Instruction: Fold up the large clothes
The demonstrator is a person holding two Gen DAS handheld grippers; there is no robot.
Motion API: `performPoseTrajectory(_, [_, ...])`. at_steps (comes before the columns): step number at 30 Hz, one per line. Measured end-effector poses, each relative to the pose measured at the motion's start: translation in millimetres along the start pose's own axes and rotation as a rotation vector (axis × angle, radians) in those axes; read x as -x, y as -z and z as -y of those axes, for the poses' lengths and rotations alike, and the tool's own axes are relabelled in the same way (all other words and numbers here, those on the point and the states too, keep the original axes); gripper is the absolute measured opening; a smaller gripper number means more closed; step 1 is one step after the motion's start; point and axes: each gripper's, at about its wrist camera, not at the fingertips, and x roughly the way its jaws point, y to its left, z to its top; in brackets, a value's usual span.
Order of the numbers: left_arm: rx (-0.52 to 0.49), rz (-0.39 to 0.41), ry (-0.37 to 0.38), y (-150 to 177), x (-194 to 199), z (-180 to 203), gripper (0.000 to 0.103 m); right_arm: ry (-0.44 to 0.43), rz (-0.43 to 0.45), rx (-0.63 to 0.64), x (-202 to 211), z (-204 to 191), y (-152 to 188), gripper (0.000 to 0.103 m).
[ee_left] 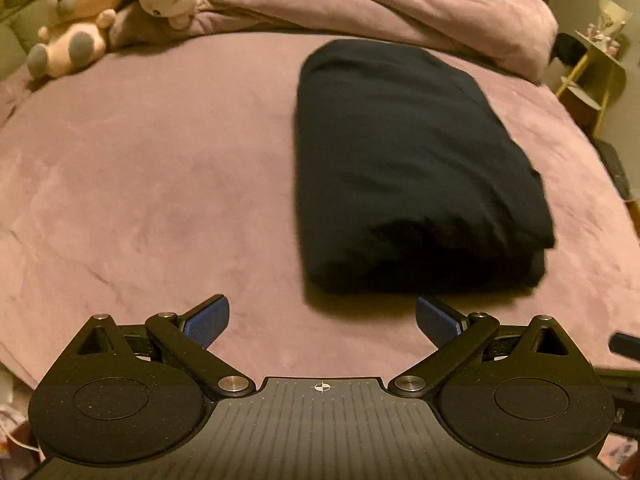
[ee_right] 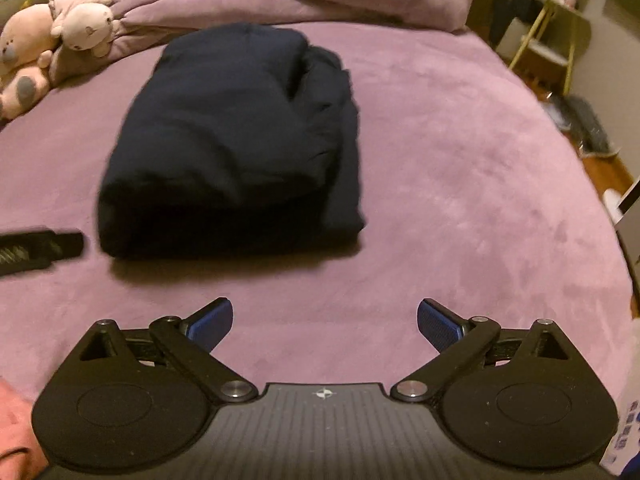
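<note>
Left hand-held gripper point(ee_left: 322, 322): released, blue pads spread wide, nothing between them; it hovers over bare bed just short of the garment's near edge.
Right hand-held gripper point(ee_right: 325, 326): likewise released and empty, over bare sheet, the garment ahead and to its left.
Bed point(ee_left: 140, 200): mauve plush sheet, carrying everything.
Dark navy garment point(ee_right: 232, 140): lies on the bed in a thick, several-layered rectangular bundle, long axis running away from both cameras; touching neither gripper.
State of task: judged nearly or fully folded; one loose layer juts out along the bundle's right side.
Handling: soft, limp, fairly light cloth; stacked layers likely to slide apart if lifted from one point.
Where to grip: the near rounded fold edge, pinching through all layers, one gripper toward each corner.
Beyond: bunched duvet point(ee_left: 380, 4) and plush toys point(ee_left: 120, 4) at the bed's head.
</note>
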Motion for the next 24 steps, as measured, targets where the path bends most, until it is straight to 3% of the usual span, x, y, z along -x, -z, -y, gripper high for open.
performPoseTrajectory(3, [-0.032,0.016,-0.035,2.7,12.3,2.1,0.102,0.000,0.026,0.007,21.1,-9.7,-7.0,0.099])
performPoseTrajectory(10, [-0.034,0.014,0.014,0.1,34.4,-5.1,0.102,-0.010,0.083,0.034,54.0,-25.6,-20.1,0.099])
performPoseTrajectory(24, [-0.078,0.011,0.013,-4.9,34.1,-0.9,0.102,0.031,0.039,0.006,49.8,-27.3,-33.2,0.099])
